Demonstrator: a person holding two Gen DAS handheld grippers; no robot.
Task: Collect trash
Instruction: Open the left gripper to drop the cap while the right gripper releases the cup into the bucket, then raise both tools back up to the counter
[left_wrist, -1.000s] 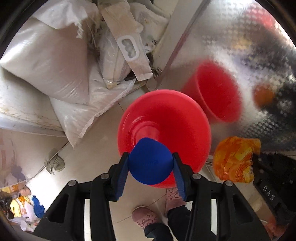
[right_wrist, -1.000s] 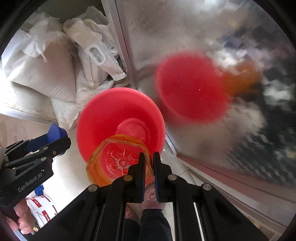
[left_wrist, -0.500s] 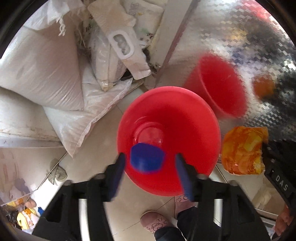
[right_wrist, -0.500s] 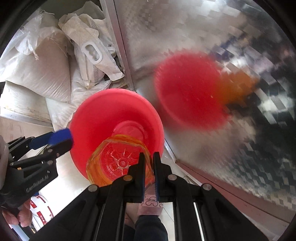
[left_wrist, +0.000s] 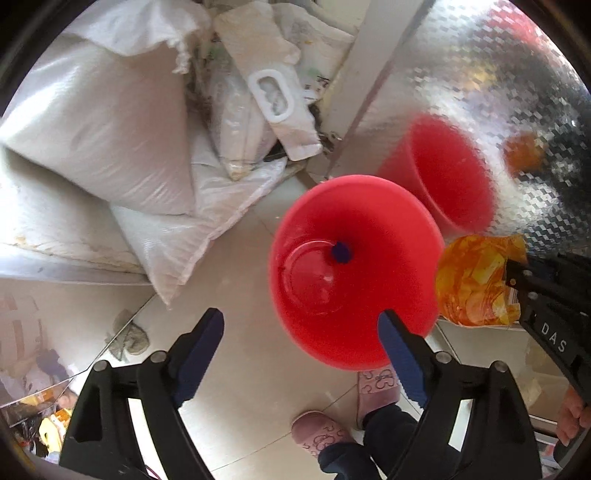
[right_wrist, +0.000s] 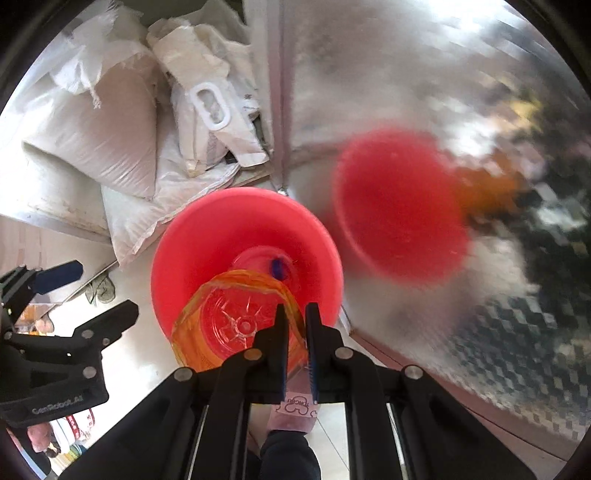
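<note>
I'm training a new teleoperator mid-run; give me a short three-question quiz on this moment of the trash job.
1. True or false: the left gripper holds the blue cap.
2. Which item is pinched in the right gripper?
A. a white sack
B. the orange plastic container
C. a slipper
3. Fill in: the blue cap lies inside the ____.

Key
1. False. Its jaws have just been opening, nothing sits between them, and the cap is down in the red bucket.
2. B. The jaws are shut on its rim, above the bucket.
3. Red bucket.
</note>
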